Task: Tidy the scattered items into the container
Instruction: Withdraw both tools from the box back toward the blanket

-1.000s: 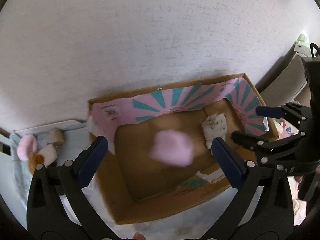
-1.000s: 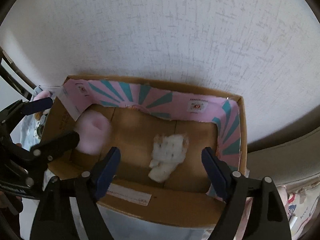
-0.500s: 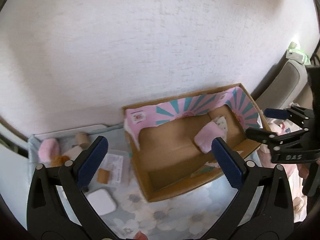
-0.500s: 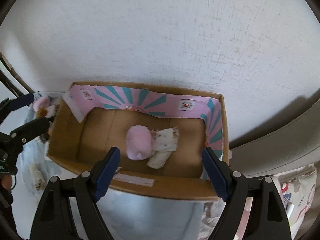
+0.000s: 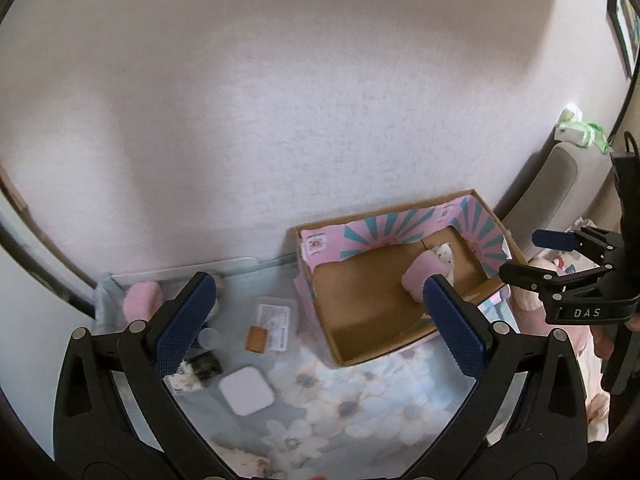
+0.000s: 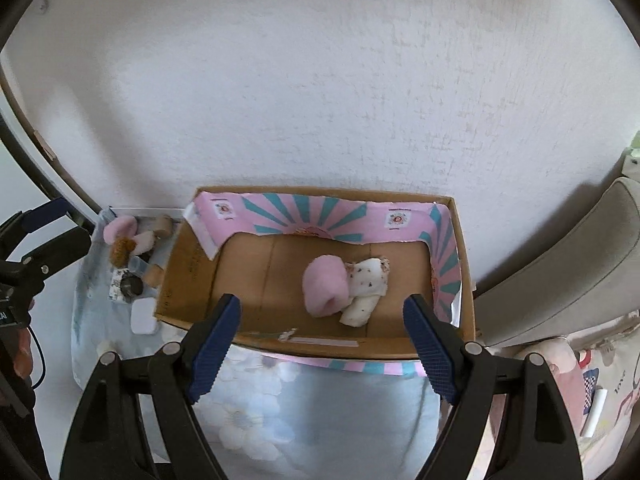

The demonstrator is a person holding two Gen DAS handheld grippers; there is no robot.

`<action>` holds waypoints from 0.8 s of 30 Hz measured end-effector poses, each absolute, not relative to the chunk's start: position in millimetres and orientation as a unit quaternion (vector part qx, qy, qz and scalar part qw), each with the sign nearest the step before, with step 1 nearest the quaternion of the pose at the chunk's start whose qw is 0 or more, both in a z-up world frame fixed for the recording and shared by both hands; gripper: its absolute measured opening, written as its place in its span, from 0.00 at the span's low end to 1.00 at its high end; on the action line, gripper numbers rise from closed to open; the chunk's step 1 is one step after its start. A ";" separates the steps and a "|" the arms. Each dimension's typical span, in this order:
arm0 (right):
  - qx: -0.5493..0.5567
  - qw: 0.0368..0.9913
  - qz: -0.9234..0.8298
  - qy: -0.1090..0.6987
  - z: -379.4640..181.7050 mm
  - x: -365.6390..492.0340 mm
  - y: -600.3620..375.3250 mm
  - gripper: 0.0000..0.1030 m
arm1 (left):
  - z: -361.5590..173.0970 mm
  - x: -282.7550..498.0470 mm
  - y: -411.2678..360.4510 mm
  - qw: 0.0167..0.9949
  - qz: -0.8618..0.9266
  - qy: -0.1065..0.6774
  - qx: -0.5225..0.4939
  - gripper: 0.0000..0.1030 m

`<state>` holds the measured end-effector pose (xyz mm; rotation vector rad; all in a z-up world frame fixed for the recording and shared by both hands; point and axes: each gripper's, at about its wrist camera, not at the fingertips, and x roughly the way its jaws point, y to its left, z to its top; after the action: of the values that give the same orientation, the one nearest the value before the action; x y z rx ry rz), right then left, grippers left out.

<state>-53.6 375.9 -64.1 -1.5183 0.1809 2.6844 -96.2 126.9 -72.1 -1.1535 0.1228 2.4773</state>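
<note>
A cardboard box (image 6: 192, 272) (image 5: 332, 344) lined with pink and teal paper stands against the white wall on a floral cloth. Inside lie a fluffy pink roll (image 6: 324, 284) (image 5: 418, 276) and a white patterned sock (image 6: 366, 284) (image 5: 444, 254), touching each other. My right gripper (image 6: 320, 344) hangs open and empty above the box's near wall. My left gripper (image 5: 316, 324) is open and empty, high over the cloth left of the box. Loose items lie left of the box: a second pink roll (image 5: 140, 304) (image 6: 118, 226), a white square pad (image 5: 246, 390) (image 6: 143, 316), a labelled packet (image 5: 276, 320).
A brown fluffy piece (image 6: 122, 250), a cork-like cylinder (image 6: 162, 224) and a dark round item (image 6: 130, 286) crowd the far left corner of the cloth. A grey cushion (image 6: 568, 280) sits right of the box, with printed fabric (image 6: 600, 380) below it.
The pink roll dropped from between my left fingers into the box and came to rest against the white sock. Both grippers pulled up and back; the left one swung left, showing the loose items.
</note>
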 end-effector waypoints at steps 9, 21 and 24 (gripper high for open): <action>-0.461 0.005 0.886 0.047 -33.2 -47.8 330.2 0.78 | -44.8 -86.7 50.2 0.177 0.901 0.027 -0.396 1.00; -0.439 -0.095 0.893 0.023 -39.8 -45.8 212.7 0.78 | -92.4 -90.9 -47.3 0.123 0.888 -0.009 -0.443 1.00; -0.447 -0.119 0.886 0.026 -60.8 -45.4 185.0 0.78 | -127.2 -92.3 -55.9 0.121 0.876 -0.011 -0.466 1.00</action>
<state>-45.4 185.0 -60.8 -1.5209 0.0885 3.0175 -92.3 -55.9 -127.2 -1.3618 -0.0322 2.5600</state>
